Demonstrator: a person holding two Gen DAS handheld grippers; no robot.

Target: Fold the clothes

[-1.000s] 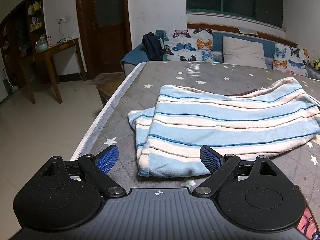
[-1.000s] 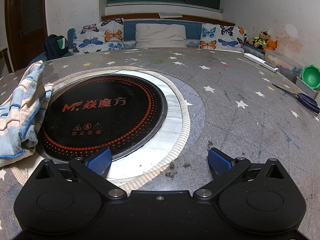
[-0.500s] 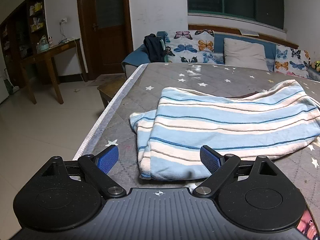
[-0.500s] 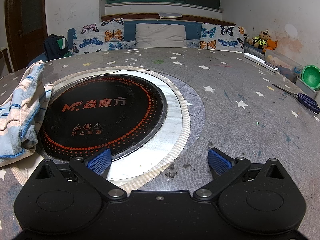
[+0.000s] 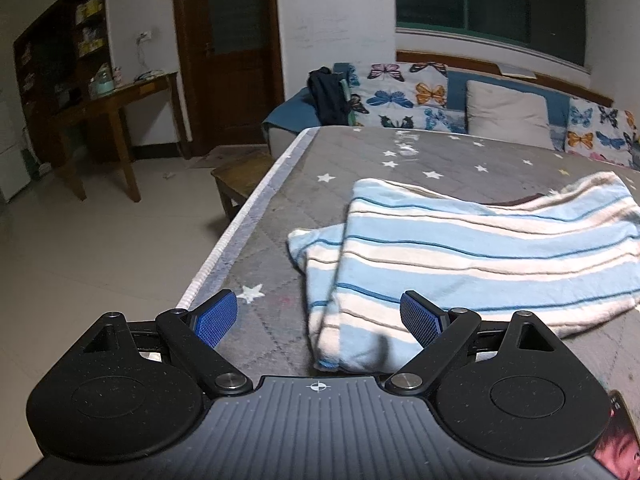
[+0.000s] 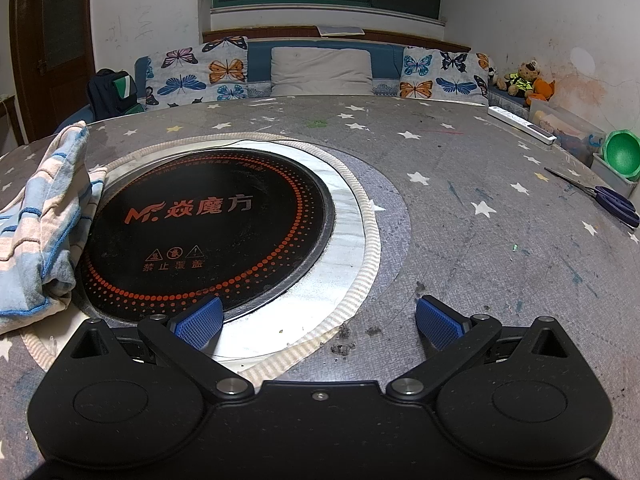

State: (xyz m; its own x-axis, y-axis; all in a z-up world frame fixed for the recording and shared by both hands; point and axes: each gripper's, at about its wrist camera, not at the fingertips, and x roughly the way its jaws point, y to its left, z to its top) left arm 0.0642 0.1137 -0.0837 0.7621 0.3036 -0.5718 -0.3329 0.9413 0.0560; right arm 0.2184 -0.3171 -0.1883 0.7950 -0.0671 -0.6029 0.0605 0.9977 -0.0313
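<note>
A blue and white striped garment (image 5: 460,256) lies folded on the grey star-patterned table (image 5: 304,184), near its left edge. My left gripper (image 5: 318,318) is open and empty, just in front of the garment's near corner, which lies between the fingers' line of sight. In the right wrist view the same garment (image 6: 44,232) lies at the far left, overlapping the rim of a round black induction cooktop (image 6: 204,232). My right gripper (image 6: 318,320) is open and empty above the cooktop's near edge.
Blue scissors (image 6: 612,204), a white bar (image 6: 522,130) and a green bowl (image 6: 622,158) lie at the table's right side. A butterfly-cushion sofa (image 6: 316,68) runs behind. A wooden stool (image 5: 240,180), desk (image 5: 112,112) and tiled floor lie left of the table.
The left gripper has shifted slightly, so the view has turned a little to the left and the garment sits further right. The right gripper has not moved.
</note>
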